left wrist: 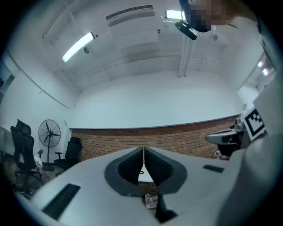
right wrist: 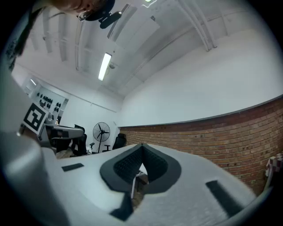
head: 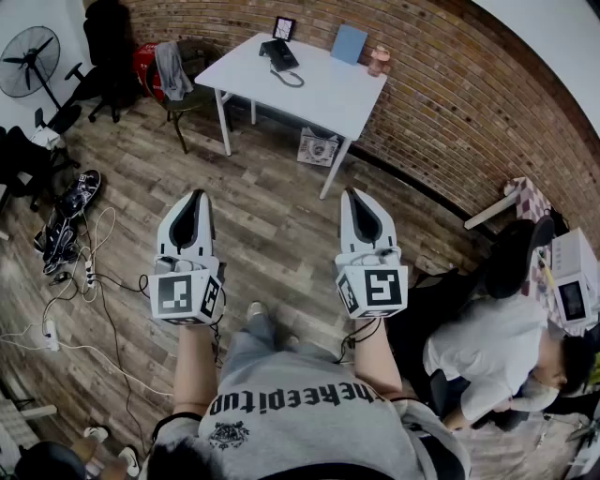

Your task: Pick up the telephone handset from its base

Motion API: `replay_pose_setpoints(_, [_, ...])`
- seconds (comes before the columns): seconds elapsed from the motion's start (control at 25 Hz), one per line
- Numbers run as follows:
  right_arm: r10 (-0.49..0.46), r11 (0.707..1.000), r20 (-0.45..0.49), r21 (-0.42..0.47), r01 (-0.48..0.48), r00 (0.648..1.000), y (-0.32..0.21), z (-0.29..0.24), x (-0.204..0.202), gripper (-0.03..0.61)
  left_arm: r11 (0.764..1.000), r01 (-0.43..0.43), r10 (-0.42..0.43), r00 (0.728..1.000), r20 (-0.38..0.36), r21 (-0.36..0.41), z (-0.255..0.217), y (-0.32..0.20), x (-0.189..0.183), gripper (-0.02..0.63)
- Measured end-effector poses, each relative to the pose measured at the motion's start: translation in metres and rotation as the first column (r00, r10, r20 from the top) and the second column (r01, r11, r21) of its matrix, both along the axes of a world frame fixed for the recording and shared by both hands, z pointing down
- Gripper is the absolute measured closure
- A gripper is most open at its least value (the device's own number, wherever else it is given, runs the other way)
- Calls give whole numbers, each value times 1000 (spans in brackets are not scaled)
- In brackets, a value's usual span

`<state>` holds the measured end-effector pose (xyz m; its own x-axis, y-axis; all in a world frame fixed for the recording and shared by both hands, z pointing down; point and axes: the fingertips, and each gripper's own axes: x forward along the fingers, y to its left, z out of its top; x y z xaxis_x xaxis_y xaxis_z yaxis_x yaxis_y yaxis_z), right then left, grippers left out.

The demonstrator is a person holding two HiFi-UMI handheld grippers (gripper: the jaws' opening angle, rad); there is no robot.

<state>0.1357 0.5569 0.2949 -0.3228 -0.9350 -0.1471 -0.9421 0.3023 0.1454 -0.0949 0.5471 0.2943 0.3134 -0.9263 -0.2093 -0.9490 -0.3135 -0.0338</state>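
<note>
A black telephone [head: 278, 53] with its handset on the base sits on a white table [head: 337, 94] at the far side of the room, its cord curling beside it. My left gripper [head: 197, 199] and right gripper [head: 352, 196] are held side by side over the wooden floor, well short of the table. Both are shut with nothing between the jaws. In the left gripper view the closed tips [left wrist: 143, 150] point at the brick wall, with a sliver of the table below them. The right gripper view shows closed tips [right wrist: 142, 146] and the table edge [right wrist: 140, 174] underneath.
On the table stand a small black frame [head: 283, 27], a blue board [head: 349, 43] and a pink cup [head: 378, 59]. A box [head: 318, 146] lies under it. A chair with a grey garment [head: 175, 73], a fan [head: 28, 62], floor cables [head: 80, 272] and a seated person [head: 497, 347] surround me.
</note>
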Motion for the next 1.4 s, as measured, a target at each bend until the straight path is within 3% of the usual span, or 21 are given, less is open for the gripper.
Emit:
replay_pose_setpoints(0.6, [26, 1000, -2, -9, -26, 1000, -19, 5, 13, 575, 1000, -23, 23, 1000, -5, -6, 1, -22, 16, 600])
replay_pose_setpoints(1.4, [45, 999, 32, 19, -46, 998, -121, 5, -29, 575, 999, -46, 46, 999, 5, 28, -5, -126, -28, 600])
